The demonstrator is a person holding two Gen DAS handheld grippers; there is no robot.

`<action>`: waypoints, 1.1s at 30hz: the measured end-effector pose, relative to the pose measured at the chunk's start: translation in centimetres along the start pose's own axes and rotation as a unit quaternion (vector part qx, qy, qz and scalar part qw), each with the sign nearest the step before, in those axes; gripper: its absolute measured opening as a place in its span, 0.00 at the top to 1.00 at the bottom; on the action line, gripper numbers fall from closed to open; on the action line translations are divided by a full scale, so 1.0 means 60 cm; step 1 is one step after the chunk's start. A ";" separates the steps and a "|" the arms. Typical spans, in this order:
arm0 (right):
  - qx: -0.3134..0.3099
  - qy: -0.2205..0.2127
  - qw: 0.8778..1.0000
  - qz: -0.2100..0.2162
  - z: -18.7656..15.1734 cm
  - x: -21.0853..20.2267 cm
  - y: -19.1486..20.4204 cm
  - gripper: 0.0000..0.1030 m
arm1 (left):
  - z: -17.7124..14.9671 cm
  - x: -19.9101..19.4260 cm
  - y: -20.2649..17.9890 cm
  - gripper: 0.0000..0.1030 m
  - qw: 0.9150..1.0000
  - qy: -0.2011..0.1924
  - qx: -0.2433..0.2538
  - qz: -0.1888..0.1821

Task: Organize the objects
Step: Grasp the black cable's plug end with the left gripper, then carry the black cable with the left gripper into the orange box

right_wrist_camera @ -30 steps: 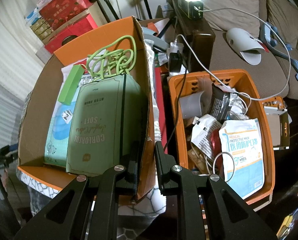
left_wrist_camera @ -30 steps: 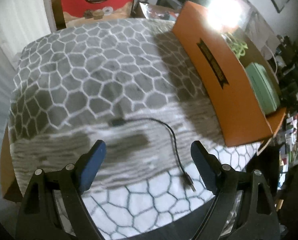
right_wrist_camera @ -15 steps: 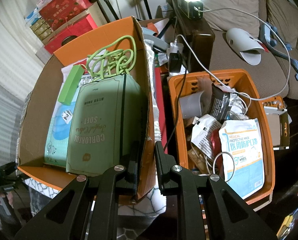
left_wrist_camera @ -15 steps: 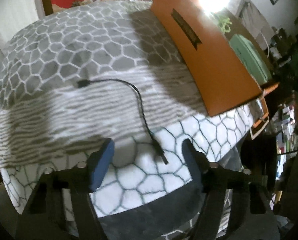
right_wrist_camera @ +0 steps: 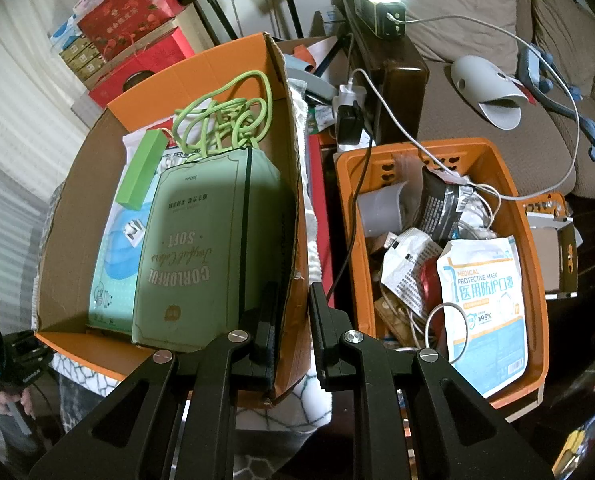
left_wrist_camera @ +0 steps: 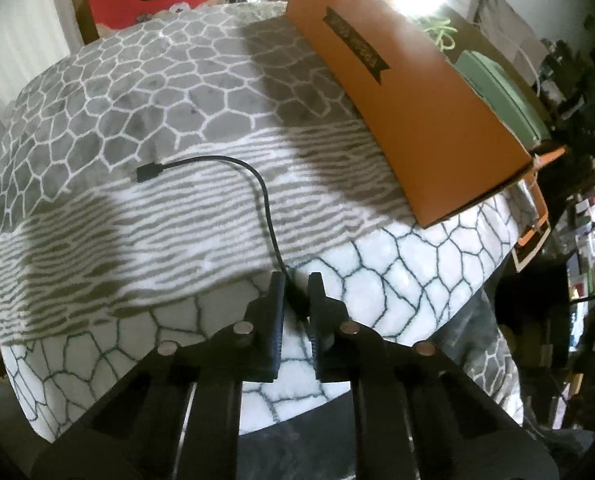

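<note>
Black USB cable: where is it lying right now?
In the left wrist view, the black USB cable lies on the patterned blanket, left of the orange cardboard box; its near end runs between the closed fingers of the left gripper.

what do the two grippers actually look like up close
Both are matte black. The left gripper and the right gripper each have two flat, slab-like fingers on angular black linkage arms with triangular cut-outs, joined by round silver pivot screws. No cables, sleeves or printed markings show on either one.
</note>
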State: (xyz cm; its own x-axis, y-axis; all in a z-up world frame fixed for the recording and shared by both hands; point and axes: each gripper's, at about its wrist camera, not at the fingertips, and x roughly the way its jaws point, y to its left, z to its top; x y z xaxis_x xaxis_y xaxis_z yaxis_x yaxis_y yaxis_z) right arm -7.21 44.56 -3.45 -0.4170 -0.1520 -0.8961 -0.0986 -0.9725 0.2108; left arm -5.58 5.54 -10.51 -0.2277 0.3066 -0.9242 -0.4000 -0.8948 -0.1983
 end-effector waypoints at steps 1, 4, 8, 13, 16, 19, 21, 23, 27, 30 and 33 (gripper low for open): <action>0.001 0.000 1.000 0.000 0.000 0.000 0.000 0.85 | 0.000 0.001 -0.003 0.92 1.000 -0.003 0.003 0.000; 0.001 -0.001 1.000 0.001 0.000 0.000 0.000 0.85 | 0.001 -0.006 -0.009 0.94 1.000 -0.014 0.009 0.000; 0.000 0.000 1.000 0.001 0.000 0.000 0.001 0.85 | 0.017 -0.030 -0.016 0.94 0.999 -0.038 0.011 -0.003; 0.000 0.000 1.000 0.001 0.000 0.000 0.001 0.85 | 0.040 -0.069 -0.016 0.94 0.998 -0.069 0.010 0.000; 0.001 -0.001 1.000 0.001 0.000 0.000 0.000 0.85 | 0.054 -0.095 -0.008 0.94 0.996 -0.087 0.005 0.002; 0.001 0.000 1.000 0.001 0.000 0.000 0.001 0.85 | 0.072 -0.125 0.000 0.94 0.994 -0.108 -0.002 0.003; 0.000 0.000 1.000 0.000 0.000 0.000 0.001 0.85 | 0.083 -0.143 0.002 0.94 0.993 -0.122 -0.001 0.002; 0.000 0.000 1.000 0.001 0.000 0.000 0.000 0.85 | 0.096 -0.162 0.001 0.94 0.991 -0.136 0.000 -0.001; 0.001 0.000 1.000 0.001 0.000 0.000 0.000 0.85 | 0.123 -0.188 -0.007 0.94 0.988 -0.157 0.003 -0.010; 0.001 -0.001 1.000 0.001 0.000 0.000 0.000 0.85 | 0.146 -0.195 -0.022 0.94 0.987 -0.160 0.012 -0.015; 0.000 -0.001 1.000 0.001 0.000 0.000 0.001 0.85 | 0.164 -0.195 -0.037 0.94 0.987 -0.161 0.018 -0.018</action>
State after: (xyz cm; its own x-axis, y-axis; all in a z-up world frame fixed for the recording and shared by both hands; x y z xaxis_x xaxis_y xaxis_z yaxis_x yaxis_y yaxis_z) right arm -7.20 44.53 -3.43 -0.4182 -0.1538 -0.8952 -0.0983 -0.9721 0.2130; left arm -10.75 7.15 3.98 -0.4806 0.4306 -0.7639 -0.4435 -0.8709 -0.2119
